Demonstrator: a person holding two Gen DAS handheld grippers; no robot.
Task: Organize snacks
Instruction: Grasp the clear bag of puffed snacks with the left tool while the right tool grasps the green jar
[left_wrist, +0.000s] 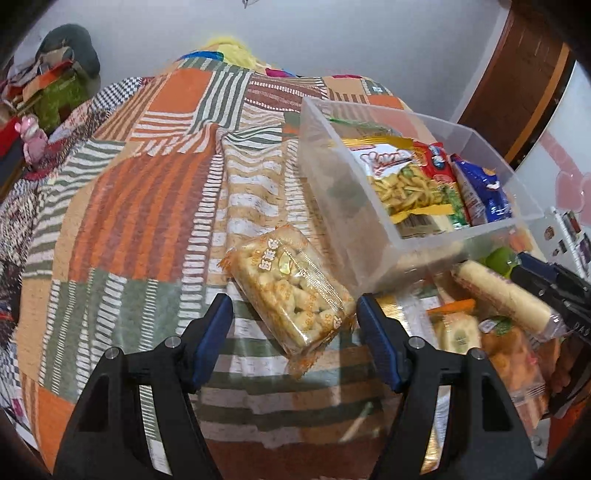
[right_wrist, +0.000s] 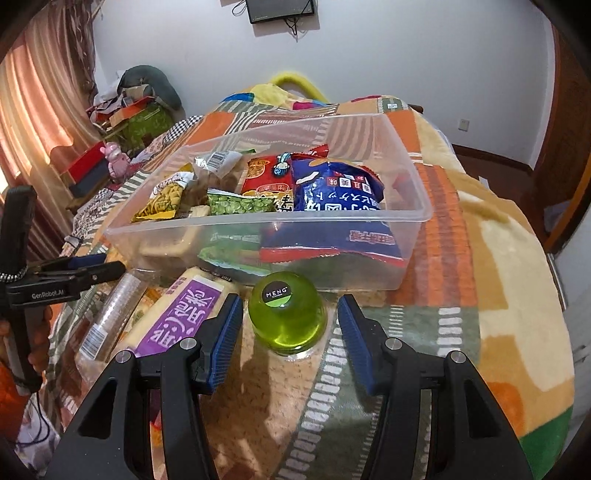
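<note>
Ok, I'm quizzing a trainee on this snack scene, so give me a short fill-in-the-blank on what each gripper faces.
1. The left gripper is lined up on a clear-wrapped pack of ____ biscuits.
2. The right gripper straddles a round ____ jelly cup.
3. The blue crinkly snack bag lies inside the clear plastic ____.

Missing words: golden; green; bin

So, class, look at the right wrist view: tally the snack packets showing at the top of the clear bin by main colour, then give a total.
Blue bag: 1
Red packet: 1
Green pea packet: 1
Yellow packet: 1
Clear packet with barcode: 1
Total showing in the clear plastic bin: 5
</note>
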